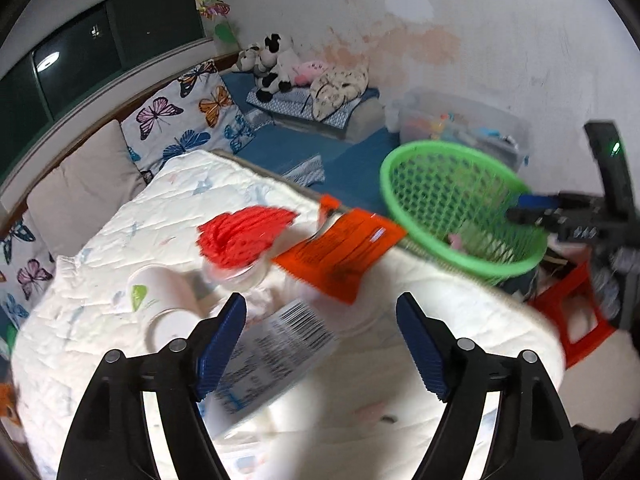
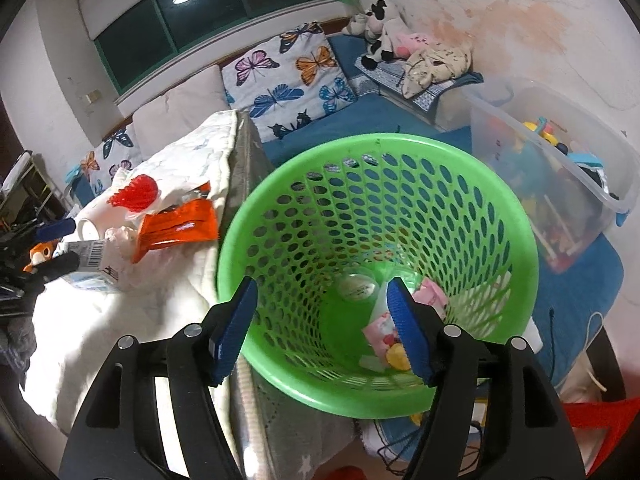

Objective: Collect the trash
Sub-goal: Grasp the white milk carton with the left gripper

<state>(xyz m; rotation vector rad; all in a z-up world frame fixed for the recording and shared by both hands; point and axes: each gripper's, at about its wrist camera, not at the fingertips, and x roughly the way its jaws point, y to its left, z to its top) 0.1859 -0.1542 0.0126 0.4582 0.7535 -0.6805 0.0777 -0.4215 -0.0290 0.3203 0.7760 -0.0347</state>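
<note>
Fig.: trash pick-up on a white quilt (image 1: 120,248), w/ a green basket (image 2: 400,152) as the bin.

The left claw (image 1: 320,320) is seen spread wide, nothing pinched. A barcoded wrapper (image 1: 276,356) lies between its fingers, nearer the left one; whether the blue pad touches it cannot be told (motion blur). Farther on the quilt lie an orange packet (image 1: 340,252), a red ruffled piece (image 1: 240,236) on a clear cup, and a white paper cup (image 1: 160,292) on its side to the left.

The basket is pinched at its near rim by the right claw (image 2: 324,328): the left finger is outside the wall, the right finger inside. It is held just beside the quilt's right edge. At its bottom, trash is already gathered: pink wrappers (image 2: 432,292) and a clear lid.

Step in hand (judged): the barcoded wrapper is to be taken next. For a clean grip, the left claw should be centred over the wrapper's free edge before closing, so that the quilt is not pinched along w/ it. The wrapper is thin and likely limp, so a firm close is advised. The basket should be kept level & close to the quilt edge, mouth up, so the carry is short and nothing spills.

Progress (judged): partly done; approx. four pieces are left on the quilt.
</note>
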